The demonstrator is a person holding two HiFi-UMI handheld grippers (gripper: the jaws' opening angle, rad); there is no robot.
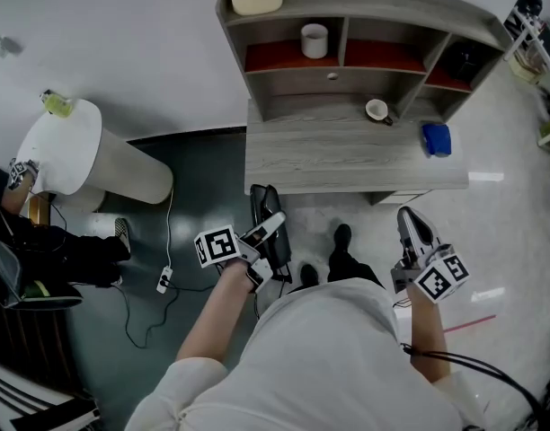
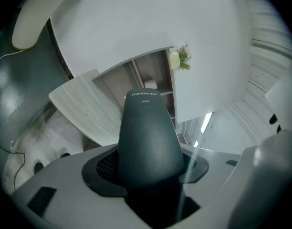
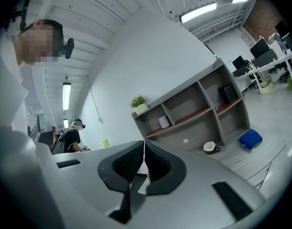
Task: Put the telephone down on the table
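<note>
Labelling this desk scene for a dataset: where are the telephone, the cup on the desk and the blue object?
telephone (image 2: pixel 148 132): left gripper view, middle of its black body
cup (image 1: pixel 377 109): head view, its white inside
blue object (image 1: pixel 437 139): head view, its top

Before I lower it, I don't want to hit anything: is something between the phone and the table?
Nothing visible. The phone, in the left gripper, faces bare table; cup and blue thing sit farther right.
</note>
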